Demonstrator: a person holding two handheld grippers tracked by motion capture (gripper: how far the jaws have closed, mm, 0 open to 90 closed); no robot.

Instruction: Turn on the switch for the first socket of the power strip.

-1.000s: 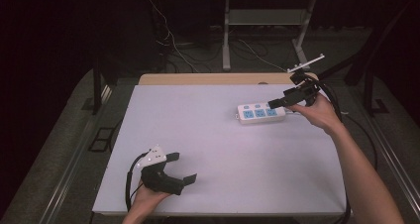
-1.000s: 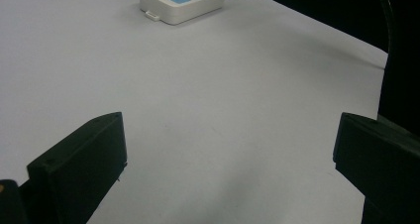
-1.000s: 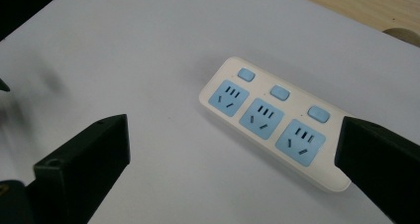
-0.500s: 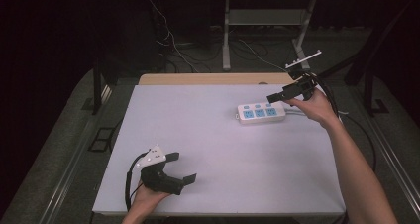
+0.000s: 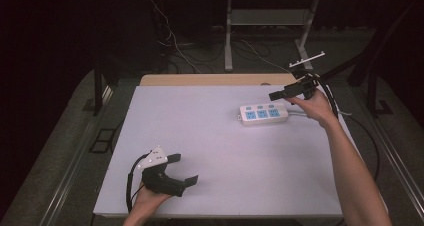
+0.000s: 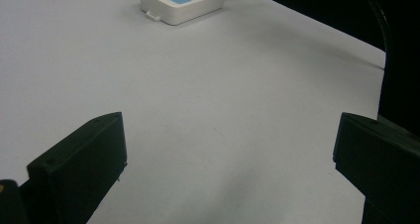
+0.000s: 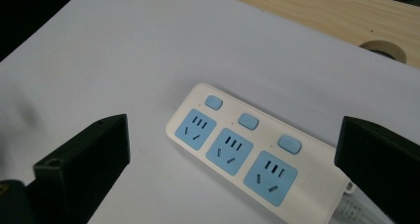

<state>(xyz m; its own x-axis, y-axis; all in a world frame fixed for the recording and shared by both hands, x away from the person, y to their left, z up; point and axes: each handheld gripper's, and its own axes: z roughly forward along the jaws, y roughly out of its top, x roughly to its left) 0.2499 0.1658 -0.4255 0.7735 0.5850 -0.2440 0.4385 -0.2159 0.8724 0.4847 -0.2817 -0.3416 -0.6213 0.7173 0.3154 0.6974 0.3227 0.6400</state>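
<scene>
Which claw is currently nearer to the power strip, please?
Right. The right claw hovers open just above the power strip; the left claw rests far across the table's near edge.

Left gripper (image 5: 184, 169): jaws wide apart, low, well apart from the power strip (image 5: 264, 114).
Right gripper (image 5: 278, 94): jaws spread, raised just above the strip.

We see the power strip (image 5: 263, 114) as the single obstacle on the white table (image 5: 225, 151) | left of the strip and on its near side the surface lies free for passing | right gripper (image 5: 280, 94) hovers at its right end, jaws wide apart | left gripper (image 5: 184, 169) is well apart from the strip, at the near edge
</scene>
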